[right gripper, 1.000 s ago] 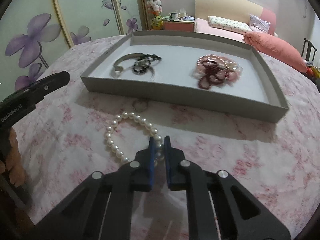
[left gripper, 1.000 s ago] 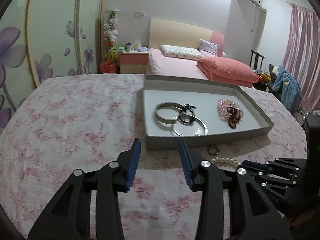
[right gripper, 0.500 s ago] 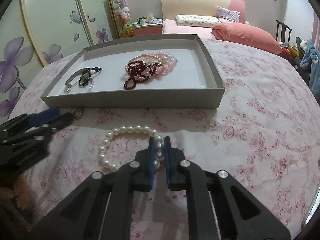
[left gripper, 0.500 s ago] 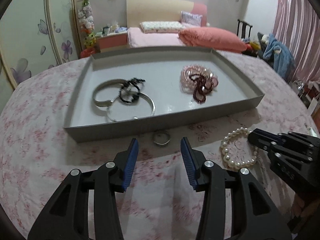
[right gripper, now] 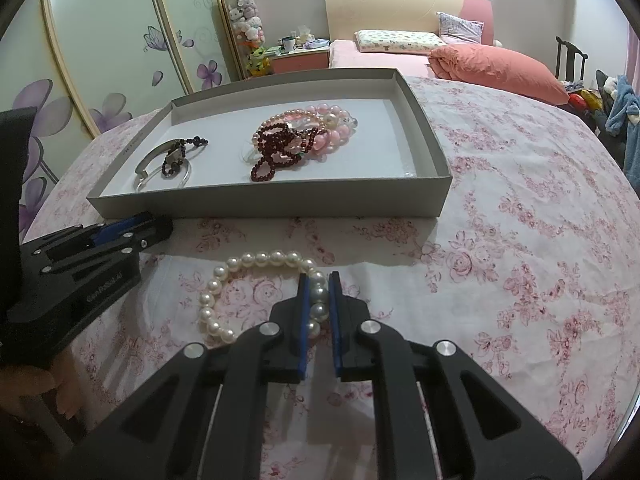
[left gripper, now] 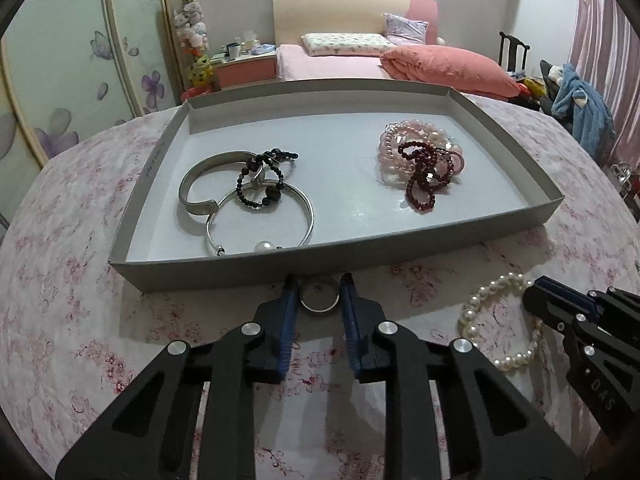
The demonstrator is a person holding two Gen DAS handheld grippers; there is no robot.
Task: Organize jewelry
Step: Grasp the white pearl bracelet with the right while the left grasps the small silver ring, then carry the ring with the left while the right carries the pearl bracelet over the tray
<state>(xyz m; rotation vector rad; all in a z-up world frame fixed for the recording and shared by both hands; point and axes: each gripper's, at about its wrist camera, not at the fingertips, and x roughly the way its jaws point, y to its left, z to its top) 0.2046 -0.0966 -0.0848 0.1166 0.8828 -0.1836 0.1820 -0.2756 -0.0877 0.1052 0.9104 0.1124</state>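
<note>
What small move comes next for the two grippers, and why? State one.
Probably finish the left gripper closing on the silver ring, then lift both. The ring lies between its closing jaws, outside the grey tray, and the right gripper is shut on the pearl bracelet, also on the cloth.

Left wrist view: the tray's near wall (left gripper: 248, 268) hides the lower arc of the thin bangle (left gripper: 260, 220); lower right, the right gripper (left gripper: 538, 300) covers part of the pearl bracelet (left gripper: 480, 304). Right wrist view: the person's hand (right gripper: 28, 396) is cut off at the lower left edge.
</note>
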